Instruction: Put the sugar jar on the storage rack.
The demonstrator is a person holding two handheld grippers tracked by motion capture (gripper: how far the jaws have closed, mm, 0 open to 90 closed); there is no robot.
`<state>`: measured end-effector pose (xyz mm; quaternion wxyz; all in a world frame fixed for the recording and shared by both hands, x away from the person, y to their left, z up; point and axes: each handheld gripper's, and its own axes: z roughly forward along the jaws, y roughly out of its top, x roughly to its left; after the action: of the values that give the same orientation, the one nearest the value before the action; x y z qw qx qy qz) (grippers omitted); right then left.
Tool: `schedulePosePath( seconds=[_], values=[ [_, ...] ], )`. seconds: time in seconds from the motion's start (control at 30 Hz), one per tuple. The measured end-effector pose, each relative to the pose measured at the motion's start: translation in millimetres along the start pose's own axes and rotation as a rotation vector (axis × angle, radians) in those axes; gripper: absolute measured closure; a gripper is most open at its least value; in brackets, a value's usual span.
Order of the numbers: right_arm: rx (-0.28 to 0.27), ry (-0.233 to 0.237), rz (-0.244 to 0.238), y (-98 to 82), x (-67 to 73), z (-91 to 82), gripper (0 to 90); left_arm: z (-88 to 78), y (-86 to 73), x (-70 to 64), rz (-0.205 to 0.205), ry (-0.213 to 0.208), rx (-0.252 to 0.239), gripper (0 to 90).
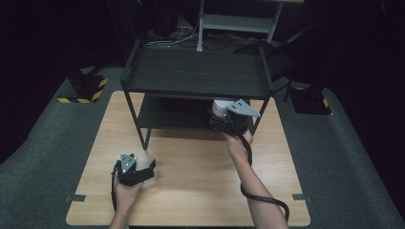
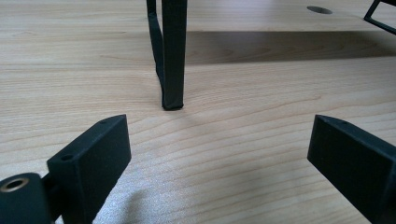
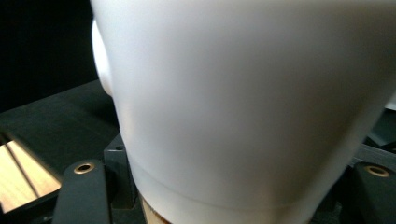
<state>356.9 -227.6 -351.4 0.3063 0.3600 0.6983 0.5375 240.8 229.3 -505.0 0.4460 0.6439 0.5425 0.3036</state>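
White and smooth, the cup sits right against the right gripper view's lens, its curved glossy wall wider at the top, with a paler band and a tan strip at its foot; its rim is cut off above. The right claw is clenched on this cup, black jaws pressed to either side of its base, and holds it at the front edge of the rack's lower shelf, under the upper one.

Largest around both claws is the table, a pale wood-grain board with fine straight lines. On it, ahead of the claws, stands the black rack, two flat dark shelves on thin square legs. Its upper shelf hides most of the lower one and the cup's far side.

Down by the near left, the left claw rests released, blocky matte jaws spread wide over bare table. Straight ahead of it stands one rack leg, its top cut off.
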Motion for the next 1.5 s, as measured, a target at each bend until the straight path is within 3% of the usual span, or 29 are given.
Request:
schedulePosePath(
  seconds=[0.1,0.23,0.63,1.4,1.5],
  values=[
    [-0.019,-0.037,0.009,-7.1,4.9,4.7,30.7,-0.1,0.0,0.1,-0.001,0.0,0.0,6.2],
    [-0.029,-0.045,0.02,-9.8,6.6,7.4,30.7,-0.1,-0.1,0.3,-0.002,-0.002,-0.001,6.2],
    [-0.061,-0.044,0.024,-18.9,6.2,9.7,30.5,-0.1,0.6,-0.1,-0.007,-0.002,0.004,6.2],
    [-0.045,-0.038,0.042,-14.6,4.6,8.8,30.0,-0.4,0.4,0.4,-0.01,-0.003,0.002,6.2],
    [-0.046,-0.026,0.046,-14.8,2.7,9.3,26.5,-0.4,0.4,0.5,-0.011,-0.003,0.001,6.2]
  ],
)
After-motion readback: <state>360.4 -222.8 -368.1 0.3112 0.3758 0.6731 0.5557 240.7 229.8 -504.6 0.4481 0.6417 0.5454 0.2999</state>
